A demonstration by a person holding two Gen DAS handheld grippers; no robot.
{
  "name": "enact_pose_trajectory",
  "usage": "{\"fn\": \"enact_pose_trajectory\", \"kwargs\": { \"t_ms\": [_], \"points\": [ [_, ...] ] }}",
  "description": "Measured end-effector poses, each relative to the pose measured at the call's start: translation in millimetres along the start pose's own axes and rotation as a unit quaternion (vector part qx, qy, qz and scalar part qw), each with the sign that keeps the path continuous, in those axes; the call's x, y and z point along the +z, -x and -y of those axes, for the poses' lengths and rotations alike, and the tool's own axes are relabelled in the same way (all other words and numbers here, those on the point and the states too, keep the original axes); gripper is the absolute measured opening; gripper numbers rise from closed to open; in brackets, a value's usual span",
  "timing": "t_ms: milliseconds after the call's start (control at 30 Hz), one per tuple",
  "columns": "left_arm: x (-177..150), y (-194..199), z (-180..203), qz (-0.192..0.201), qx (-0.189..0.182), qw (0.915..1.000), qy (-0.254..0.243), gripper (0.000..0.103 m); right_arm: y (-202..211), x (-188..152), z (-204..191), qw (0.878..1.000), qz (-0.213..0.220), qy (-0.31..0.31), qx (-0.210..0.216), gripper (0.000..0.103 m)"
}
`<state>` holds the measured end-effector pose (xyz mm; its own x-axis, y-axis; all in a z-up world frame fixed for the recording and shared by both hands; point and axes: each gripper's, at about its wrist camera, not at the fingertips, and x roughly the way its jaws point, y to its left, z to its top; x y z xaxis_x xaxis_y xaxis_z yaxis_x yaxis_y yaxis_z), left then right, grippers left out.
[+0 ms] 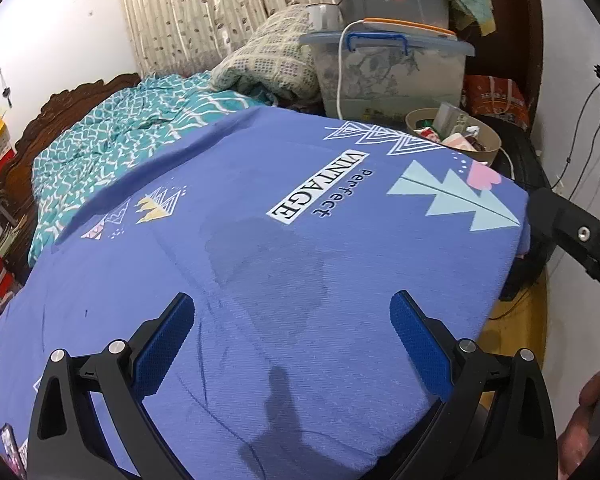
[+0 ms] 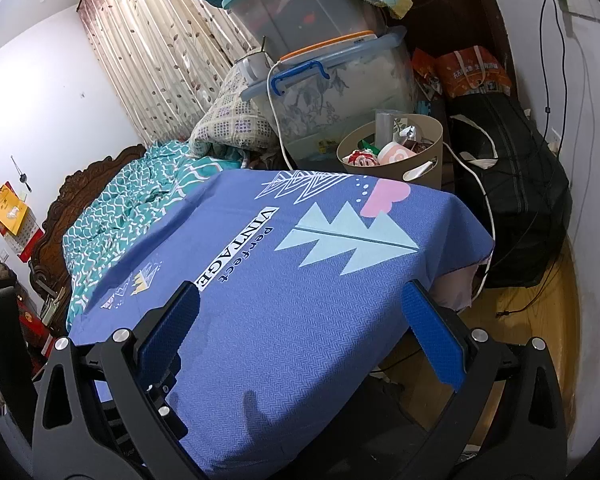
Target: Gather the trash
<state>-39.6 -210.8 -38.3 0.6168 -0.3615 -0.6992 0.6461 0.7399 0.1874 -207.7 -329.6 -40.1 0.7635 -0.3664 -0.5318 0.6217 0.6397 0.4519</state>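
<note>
A beige round bin (image 1: 480,151) (image 2: 424,162) stands past the far right corner of the blue printed cloth (image 1: 284,256) (image 2: 284,288). It holds several pieces of trash: wrappers, a pink-and-white cup (image 2: 394,152) and clear plastic. My left gripper (image 1: 292,320) is open and empty, low over the near part of the cloth. My right gripper (image 2: 300,312) is open and empty over the cloth's right side. Part of the right gripper (image 1: 572,236) shows at the right edge of the left wrist view. No loose trash shows on the cloth.
A clear storage box with a blue lid (image 1: 392,76) (image 2: 340,92) stands behind the bin, more boxes stacked on it. A white cable (image 2: 484,196) hangs past the bin. A black bag (image 2: 516,196) sits on the wooden floor at right. A teal quilt (image 1: 112,144) covers the bed at left.
</note>
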Motion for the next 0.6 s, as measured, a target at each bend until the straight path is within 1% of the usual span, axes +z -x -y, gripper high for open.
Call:
{"fn": "enact_pose_trajectory", "kwargs": {
  "t_ms": [233, 600],
  "points": [
    [0.4, 2.3, 1.9, 0.006, -0.007, 0.9999, -0.006, 0.094, -0.2, 0.1, 0.0, 1.000, 0.000, 0.000, 0.000, 0.100],
    [0.6, 2.3, 3.0, 0.007, -0.007, 0.9999, -0.008, 0.094, -0.1, -0.2, -0.1, 1.000, 0.000, 0.001, 0.000, 0.100]
  ]
}}
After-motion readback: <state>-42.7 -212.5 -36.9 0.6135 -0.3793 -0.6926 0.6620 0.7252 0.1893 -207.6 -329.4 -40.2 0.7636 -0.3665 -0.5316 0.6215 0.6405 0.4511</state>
